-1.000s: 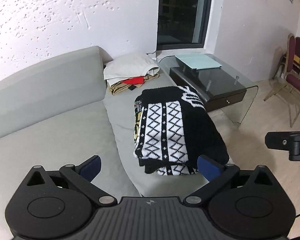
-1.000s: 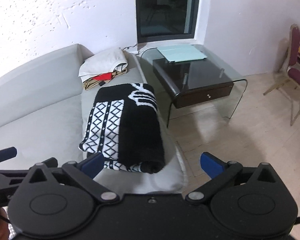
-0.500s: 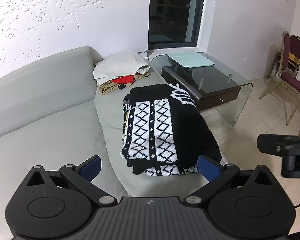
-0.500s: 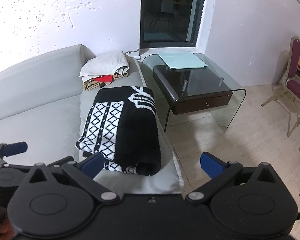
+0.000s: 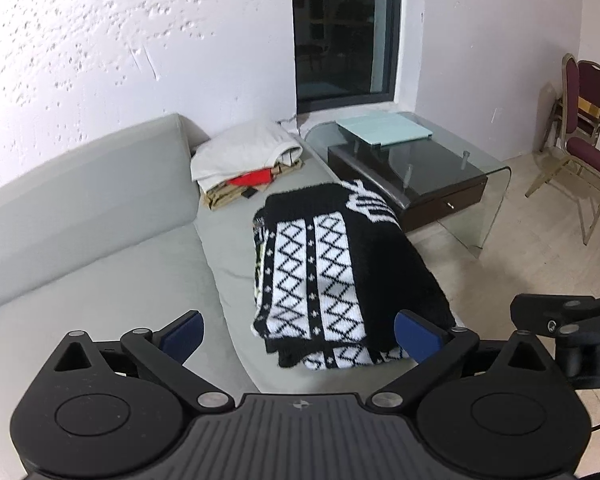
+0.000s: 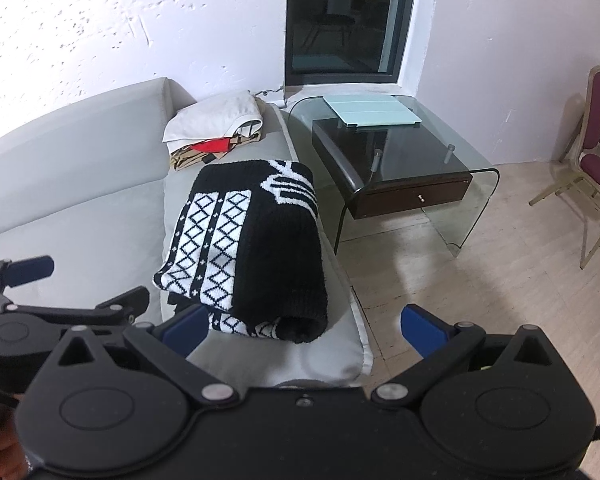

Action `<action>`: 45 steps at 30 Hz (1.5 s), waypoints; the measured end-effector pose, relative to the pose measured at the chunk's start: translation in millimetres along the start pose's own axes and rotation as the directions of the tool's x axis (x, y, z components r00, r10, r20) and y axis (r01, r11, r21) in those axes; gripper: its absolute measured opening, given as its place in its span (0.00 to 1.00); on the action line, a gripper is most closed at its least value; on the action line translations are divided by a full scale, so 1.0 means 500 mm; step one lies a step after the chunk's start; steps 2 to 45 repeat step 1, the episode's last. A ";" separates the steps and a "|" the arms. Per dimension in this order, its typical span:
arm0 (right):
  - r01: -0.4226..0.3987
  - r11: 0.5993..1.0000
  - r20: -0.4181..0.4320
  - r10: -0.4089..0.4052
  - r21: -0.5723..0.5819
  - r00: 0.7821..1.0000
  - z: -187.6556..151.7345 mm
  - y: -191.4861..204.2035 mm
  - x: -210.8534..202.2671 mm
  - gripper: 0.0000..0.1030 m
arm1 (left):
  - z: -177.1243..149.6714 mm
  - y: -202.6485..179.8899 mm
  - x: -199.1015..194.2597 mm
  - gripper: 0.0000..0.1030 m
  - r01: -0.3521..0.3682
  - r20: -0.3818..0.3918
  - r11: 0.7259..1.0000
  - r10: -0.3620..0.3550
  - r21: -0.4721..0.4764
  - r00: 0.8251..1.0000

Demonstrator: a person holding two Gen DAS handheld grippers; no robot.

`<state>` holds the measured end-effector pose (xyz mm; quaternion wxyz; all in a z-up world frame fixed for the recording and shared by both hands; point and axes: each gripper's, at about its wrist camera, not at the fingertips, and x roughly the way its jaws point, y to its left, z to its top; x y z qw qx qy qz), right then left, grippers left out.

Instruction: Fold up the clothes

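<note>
A folded black-and-white knit sweater [image 5: 332, 272] [image 6: 252, 240] lies on the grey sofa [image 5: 100, 280] [image 6: 80, 232], close to its right edge. My left gripper [image 5: 298, 334] is open, held back from the sweater's near end with nothing between its blue pads. My right gripper [image 6: 304, 328] is open too, hovering above the sofa's front corner with nothing in it. Each gripper shows at the edge of the other's view.
A pile of folded clothes [image 5: 244, 160] [image 6: 216, 128], white on top with red and tan beneath, sits at the sofa's far end. A glass side table [image 5: 416, 168] [image 6: 392, 160] carries a pale green tablet case. Chairs [image 5: 584, 148] stand on the right by the wall.
Both grippers have drawn back and up from the sweater, which now looks slightly farther off. The sweater lies as before, and both stay open.
</note>
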<state>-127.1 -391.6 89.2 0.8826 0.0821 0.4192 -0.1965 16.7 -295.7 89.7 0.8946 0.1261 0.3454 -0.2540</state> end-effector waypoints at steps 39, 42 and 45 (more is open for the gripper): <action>0.000 1.000 0.000 0.000 0.001 1.000 0.000 0.001 0.001 1.00 | 0.001 0.002 0.001 0.99 0.005 -0.004 1.000 -0.005 -0.005 1.000; 0.000 1.000 0.000 0.000 0.001 1.000 0.000 0.001 0.001 1.00 | 0.001 0.002 0.001 0.99 0.005 -0.004 1.000 -0.005 -0.005 1.000; 0.000 1.000 0.000 0.000 0.001 1.000 0.000 0.001 0.001 1.00 | 0.001 0.002 0.001 0.99 0.005 -0.004 1.000 -0.005 -0.005 1.000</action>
